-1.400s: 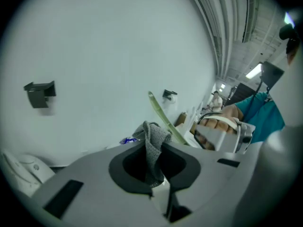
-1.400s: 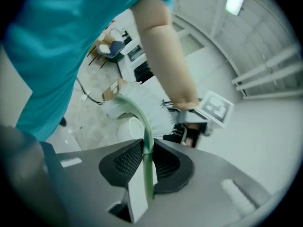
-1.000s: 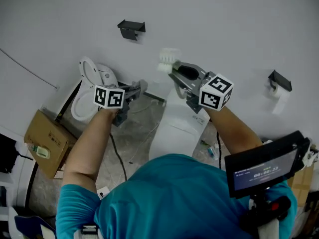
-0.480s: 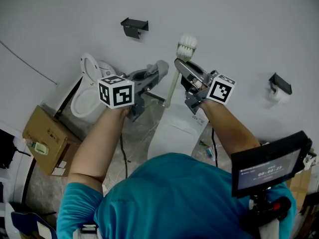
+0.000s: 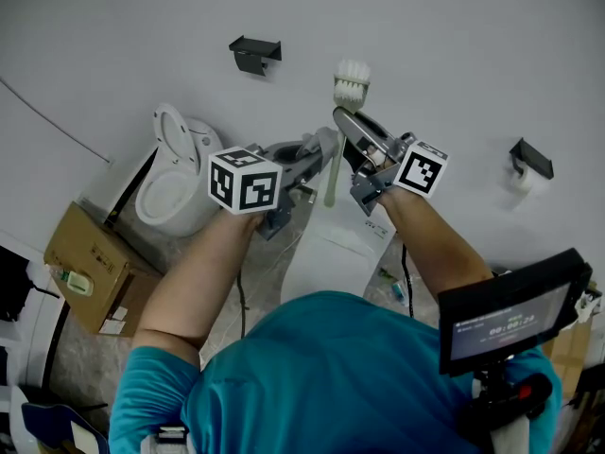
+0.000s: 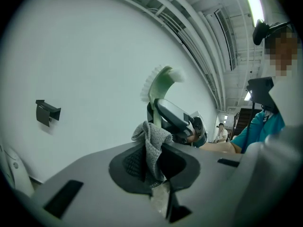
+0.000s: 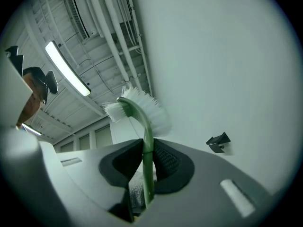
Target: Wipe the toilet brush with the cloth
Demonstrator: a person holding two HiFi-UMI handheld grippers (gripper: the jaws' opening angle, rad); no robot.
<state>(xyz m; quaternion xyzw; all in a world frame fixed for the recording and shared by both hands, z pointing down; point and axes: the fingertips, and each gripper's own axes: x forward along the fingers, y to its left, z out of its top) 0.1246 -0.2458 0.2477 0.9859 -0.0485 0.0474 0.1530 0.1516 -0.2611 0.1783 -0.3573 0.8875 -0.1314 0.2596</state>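
My right gripper (image 5: 348, 132) is shut on the pale green handle of the toilet brush (image 7: 147, 141), holding it upright so the white bristle head (image 5: 352, 81) stands above the jaws in front of the wall. My left gripper (image 5: 319, 151) is shut on a grey cloth (image 6: 152, 145), which bunches up between its pads. In the head view the cloth end sits against the lower part of the brush handle (image 5: 331, 173), just left of the right gripper. The left gripper view shows the brush head (image 6: 161, 82) and the right gripper (image 6: 176, 122) directly behind the cloth.
A white toilet (image 5: 175, 173) with its seat raised stands at the left, a white cistern lid (image 5: 331, 249) below the grippers. A black bracket (image 5: 253, 53) hangs on the wall, a paper holder (image 5: 531, 159) at the right. A cardboard box (image 5: 85, 268) lies on the floor left.
My left gripper has risen and moved right, bringing the cloth up to the brush handle. The right gripper rolled and lifted the brush from tilted left to upright.
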